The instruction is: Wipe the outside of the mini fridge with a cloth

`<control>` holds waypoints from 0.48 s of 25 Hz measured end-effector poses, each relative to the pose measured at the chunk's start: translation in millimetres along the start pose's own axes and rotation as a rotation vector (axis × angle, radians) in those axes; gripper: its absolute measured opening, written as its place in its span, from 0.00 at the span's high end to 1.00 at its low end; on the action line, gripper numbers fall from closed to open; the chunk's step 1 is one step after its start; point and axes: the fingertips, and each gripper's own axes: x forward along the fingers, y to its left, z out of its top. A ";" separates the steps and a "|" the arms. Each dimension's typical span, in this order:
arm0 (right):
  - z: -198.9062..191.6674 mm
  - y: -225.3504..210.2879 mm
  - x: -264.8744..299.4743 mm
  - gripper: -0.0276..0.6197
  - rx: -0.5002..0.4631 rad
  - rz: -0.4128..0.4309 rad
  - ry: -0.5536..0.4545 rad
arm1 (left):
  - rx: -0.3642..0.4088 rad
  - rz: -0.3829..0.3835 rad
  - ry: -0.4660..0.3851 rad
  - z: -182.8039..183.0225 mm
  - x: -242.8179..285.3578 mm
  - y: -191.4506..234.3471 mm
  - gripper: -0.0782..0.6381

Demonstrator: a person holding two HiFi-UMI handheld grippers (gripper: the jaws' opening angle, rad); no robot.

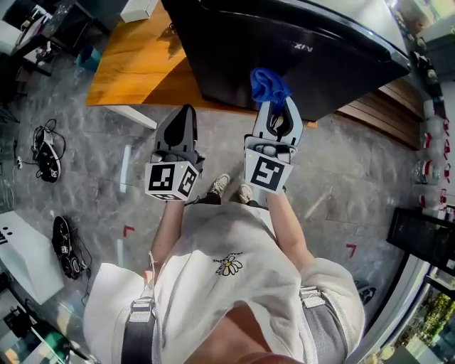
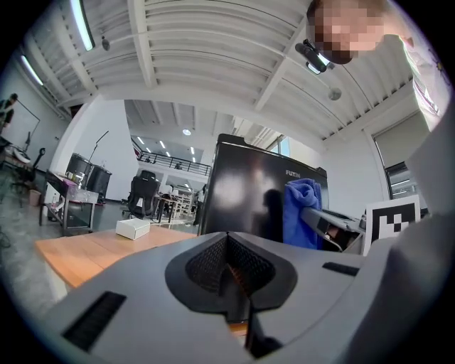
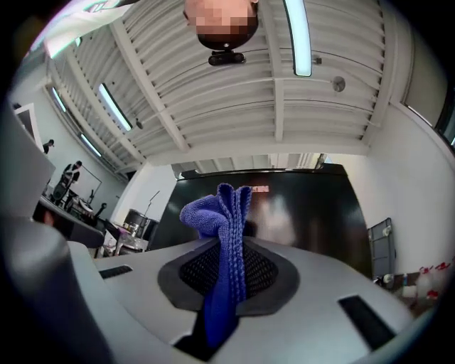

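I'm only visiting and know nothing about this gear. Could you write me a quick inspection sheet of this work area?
Surface: a wooden platform carries the black fridge, with grey floor around it.
Job's things: blue cloth pinched in the right gripper, held up at the fridge's front; contact cannot be told.
Clutter: white box on the platform; two shoes on the floor at the left.
Grippers: right gripper shut on the cloth; left gripper shut, nothing between its jaws.
Cables: dark cords looped beside the upper shoe.
Surroundings: red corner marks on the floor; an office chair beyond the platform.
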 end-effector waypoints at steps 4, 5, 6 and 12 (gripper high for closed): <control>-13.8 54.0 16.2 0.86 0.037 0.079 0.013 | 0.011 0.039 -0.002 4.0 -9.5 36.0 0.88; -19.0 66.1 19.4 0.86 0.043 0.096 0.019 | 0.016 0.053 -0.002 4.9 -12.8 45.4 0.88; -24.3 78.2 22.6 0.86 0.047 0.112 0.026 | 0.020 0.068 -0.002 6.0 -16.9 55.9 0.88; -52.1 147.2 40.3 0.86 0.031 0.164 0.066 | 0.031 0.153 0.012 12.5 -53.2 127.2 0.88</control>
